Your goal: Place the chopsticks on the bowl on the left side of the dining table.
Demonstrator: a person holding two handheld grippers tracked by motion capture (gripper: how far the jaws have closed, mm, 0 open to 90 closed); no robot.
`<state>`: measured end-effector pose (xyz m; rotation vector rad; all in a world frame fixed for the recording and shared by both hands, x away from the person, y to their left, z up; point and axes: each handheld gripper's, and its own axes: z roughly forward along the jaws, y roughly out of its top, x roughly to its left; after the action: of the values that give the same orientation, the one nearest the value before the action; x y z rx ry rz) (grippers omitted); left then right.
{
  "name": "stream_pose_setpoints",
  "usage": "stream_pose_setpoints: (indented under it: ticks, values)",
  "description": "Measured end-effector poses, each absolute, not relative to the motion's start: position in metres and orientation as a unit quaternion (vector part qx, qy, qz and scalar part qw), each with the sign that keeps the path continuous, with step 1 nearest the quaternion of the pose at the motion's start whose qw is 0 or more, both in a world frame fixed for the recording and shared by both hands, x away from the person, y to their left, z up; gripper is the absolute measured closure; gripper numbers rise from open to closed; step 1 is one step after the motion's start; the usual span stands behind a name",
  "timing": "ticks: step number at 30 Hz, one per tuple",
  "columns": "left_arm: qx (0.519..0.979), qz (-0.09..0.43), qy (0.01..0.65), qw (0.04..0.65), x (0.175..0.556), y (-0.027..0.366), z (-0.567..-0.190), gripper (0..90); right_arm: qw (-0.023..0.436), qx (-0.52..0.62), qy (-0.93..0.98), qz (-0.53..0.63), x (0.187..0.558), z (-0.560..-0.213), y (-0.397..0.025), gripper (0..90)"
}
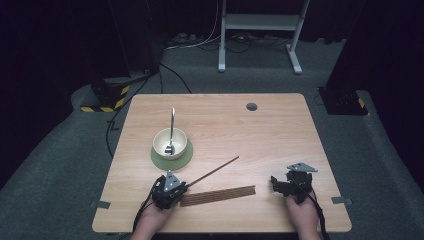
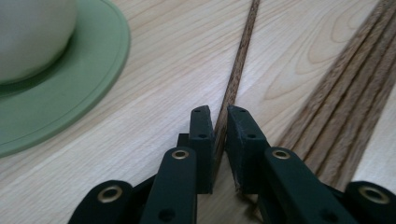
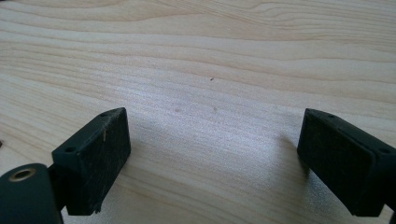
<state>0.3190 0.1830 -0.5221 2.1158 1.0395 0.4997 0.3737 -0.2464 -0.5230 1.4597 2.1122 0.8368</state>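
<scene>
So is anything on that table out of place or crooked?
One thin wooden stick lies at an angle, apart from the neat row of sticks, but the left gripper is shut on its end. The spoon leans in the bowl on its green saucer. Nothing looks spilled or broken.

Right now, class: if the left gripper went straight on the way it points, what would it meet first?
Probably nothing: the left gripper, shut on one stick, points along it over bare table. The green plate lies to one side, the row of sticks to the other.
</scene>
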Motion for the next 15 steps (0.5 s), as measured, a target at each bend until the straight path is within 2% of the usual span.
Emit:
stream_pose_setpoints:
  ticks: [11,15]
  values:
    - [0.814,0.214,0.411,0.350,0.329,0.197,-0.523,79.3,0.219,0.527,0.762,0.305,0.374,-0.523,-0.246,9.3]
    - [0.830,0.219,0.371,0.356,0.341,0.193,-0.523,77.4,0.219,0.526,0.763,0.305,0.374,-0.523,-0.246,9.3]
